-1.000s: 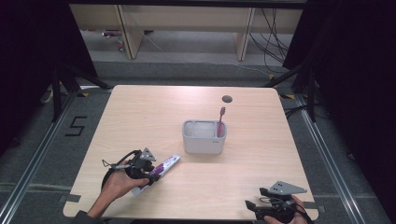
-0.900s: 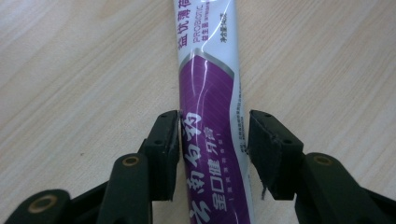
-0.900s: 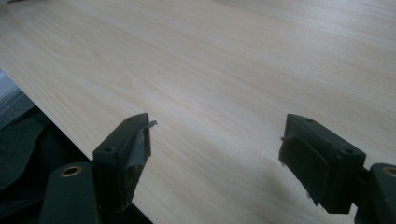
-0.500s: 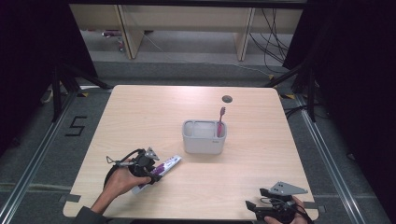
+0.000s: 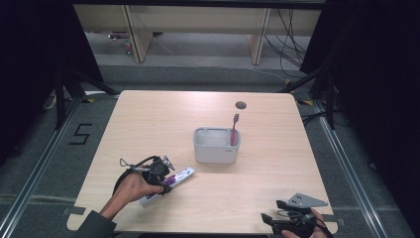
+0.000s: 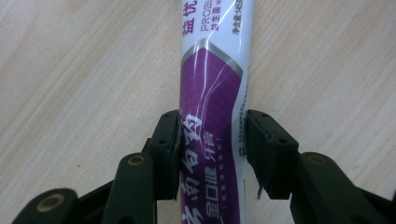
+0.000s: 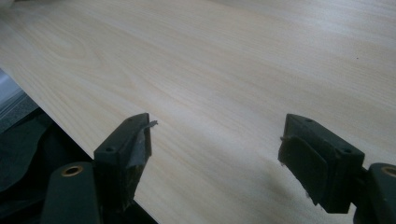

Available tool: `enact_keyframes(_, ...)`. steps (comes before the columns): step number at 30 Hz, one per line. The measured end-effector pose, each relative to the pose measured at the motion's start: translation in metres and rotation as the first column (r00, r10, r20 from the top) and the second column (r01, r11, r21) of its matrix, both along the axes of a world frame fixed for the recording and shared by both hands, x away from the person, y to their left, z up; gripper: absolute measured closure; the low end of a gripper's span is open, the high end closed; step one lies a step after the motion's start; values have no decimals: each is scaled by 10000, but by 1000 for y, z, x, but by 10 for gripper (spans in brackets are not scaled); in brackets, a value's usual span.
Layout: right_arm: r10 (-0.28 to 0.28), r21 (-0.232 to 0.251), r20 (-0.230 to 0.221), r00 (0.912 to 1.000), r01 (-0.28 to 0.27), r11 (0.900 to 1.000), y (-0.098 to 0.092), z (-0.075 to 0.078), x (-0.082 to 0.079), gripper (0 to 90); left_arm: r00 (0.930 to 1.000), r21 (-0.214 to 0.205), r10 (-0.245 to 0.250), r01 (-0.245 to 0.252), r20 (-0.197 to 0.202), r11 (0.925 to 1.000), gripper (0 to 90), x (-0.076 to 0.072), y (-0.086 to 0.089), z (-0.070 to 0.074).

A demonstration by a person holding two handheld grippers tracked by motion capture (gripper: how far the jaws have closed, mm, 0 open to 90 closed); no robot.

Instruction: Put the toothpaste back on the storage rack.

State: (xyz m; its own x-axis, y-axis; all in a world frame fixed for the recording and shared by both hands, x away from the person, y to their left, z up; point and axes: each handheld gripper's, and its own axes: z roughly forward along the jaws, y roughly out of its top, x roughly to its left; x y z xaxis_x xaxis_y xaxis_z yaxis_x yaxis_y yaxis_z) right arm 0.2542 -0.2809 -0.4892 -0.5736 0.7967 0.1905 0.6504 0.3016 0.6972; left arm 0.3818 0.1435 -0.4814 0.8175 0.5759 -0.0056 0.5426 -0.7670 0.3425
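The toothpaste tube (image 6: 214, 112), one only, glossy white with a purple band and printed characters, lies flat on the table (image 5: 163, 119) near its front left corner, slanted with one end toward the holder. The left gripper (image 6: 212, 140) straddles it: the jaws have just been closing, and both black pads now sit against the tube's two sides, the left pad (image 6: 170, 140) pressing plainly and the right one touching its edge. In the high view the person's left hand (image 5: 132, 186) carries that gripper (image 5: 163, 179) over the tube's nearer half. Bare wood lies all around the tube, with open room toward the left edge and the front edge. Well apart, near the table's middle, stands one grey rounded-rectangular holder (image 5: 216, 148) of smooth plastic, with one red toothbrush (image 5: 234, 129) upright in its right end. One small dark round hole (image 5: 241, 104) marks the table near the far edge. The right gripper (image 7: 215, 154) hangs at the front right corner, jaws spread wide over pale straight-grained wood, holding nothing, close to the table's edge.
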Motion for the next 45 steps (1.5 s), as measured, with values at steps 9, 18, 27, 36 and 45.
enact_keyframes(9, 114, -17, 91, 9999, -114, 9999, -1, -1, 1, 252, 9981, -11, 124, -125, -605, 9999, 571, 5, -1, 0)
enact_keyframes(18, 113, -133, 195, 9997, -111, 9998, -1, 0, 1, 252, 9951, 176, 91, -75, -982, 9998, 570, 10, -2, -1)
enact_keyframes(27, 82, -167, 233, 9997, -78, 9998, -1, -1, 1, 252, 9954, 520, -74, 124, -960, 9986, 578, 9, -7, 0)
enact_keyframes(36, 174, -86, 188, 9997, -173, 9998, -2, -2, 1, 254, 9965, 800, -441, 498, -714, 9956, 618, 3, -12, 3)
enact_keyframes(45, 130, -159, 221, 9997, -127, 9998, -2, -1, 1, 255, 9928, 809, -913, 975, -773, 9919, 733, -1, -18, 6)
